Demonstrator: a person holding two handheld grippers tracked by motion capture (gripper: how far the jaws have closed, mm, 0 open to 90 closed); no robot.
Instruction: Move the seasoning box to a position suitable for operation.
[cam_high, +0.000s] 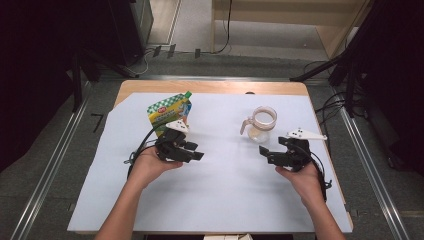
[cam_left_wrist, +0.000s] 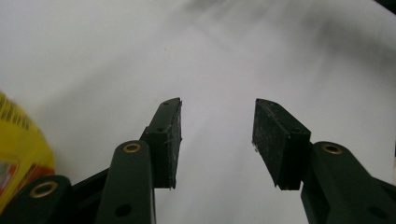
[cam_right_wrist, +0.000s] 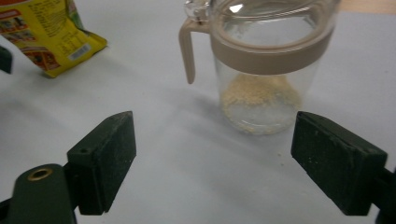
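Our left tongs gape half-wide and empty; our right tongs spread wide, empty, with the clear lidded jar at their twelve o'clock, the yellow pouch at ten.

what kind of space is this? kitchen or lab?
Most likely a lab or recording workspace, not a kitchen. The table is covered with a plain white sheet, metal floor rails run along both sides, and cables trail over grey carpet. The pouch and jar look like props.
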